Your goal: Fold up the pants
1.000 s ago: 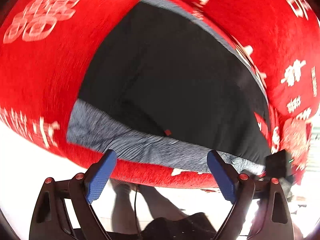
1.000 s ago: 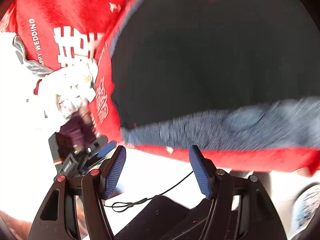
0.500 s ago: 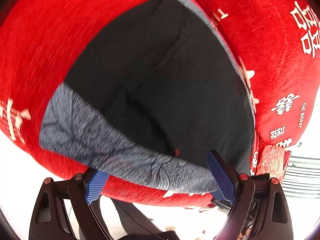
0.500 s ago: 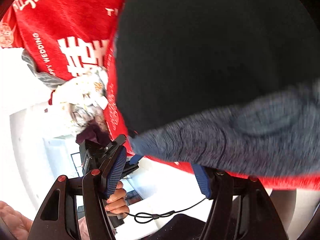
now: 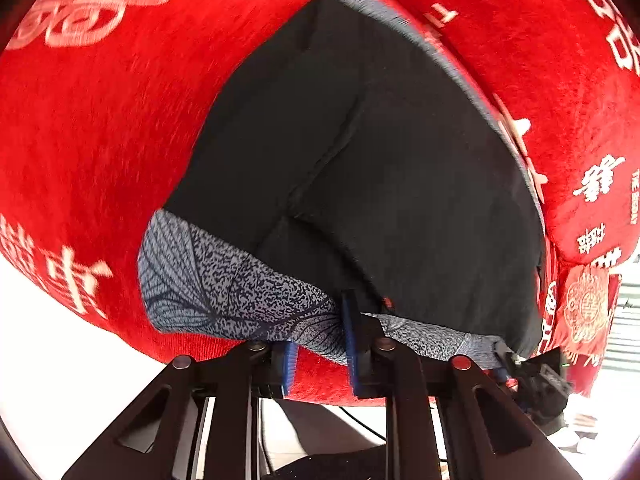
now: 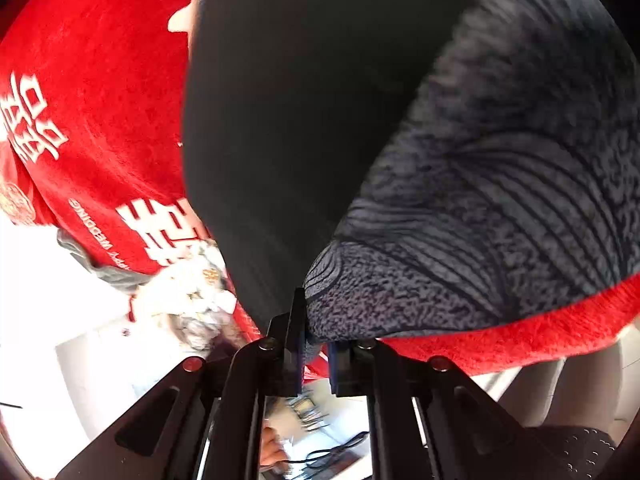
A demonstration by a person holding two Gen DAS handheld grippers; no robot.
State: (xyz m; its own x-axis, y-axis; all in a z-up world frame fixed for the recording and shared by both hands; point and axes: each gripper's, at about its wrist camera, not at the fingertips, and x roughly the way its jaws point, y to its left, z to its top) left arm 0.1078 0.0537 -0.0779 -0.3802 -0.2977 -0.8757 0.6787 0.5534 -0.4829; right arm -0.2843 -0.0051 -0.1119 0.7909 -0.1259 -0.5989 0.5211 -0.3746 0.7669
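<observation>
- You have the black pants with a grey-blue leaf-patterned waistband (image 5: 360, 168) lying flat on the red plush cloth printed with white characters (image 5: 100, 128), the waistband along the near edge of the surface.
- Your left tongs (image 5: 320, 344) have just been closing and now pinch the waistband (image 5: 240, 300) partway along its length; fabric sits between the blue pads.
- Your right tongs (image 6: 316, 344) have just been closing too and now clench the waistband's corner (image 6: 460, 248), where the cloth bunches up.
- Judge the pants as light, soft and limp: they will sag between your 2 grips and drag on the plush, so keep the band taut as you lift.
- The thicker waistband looks like the best hold; the thin black legs would likely slip out.
- Watch that neither pad catches the red cloth beneath.
- In the right view, a crumpled white and grey bundle (image 6: 192, 304) lies near the pants' left side, close enough to snag a swung fold.
- Below the edge, a thin black cable (image 6: 332, 452) trails.
</observation>
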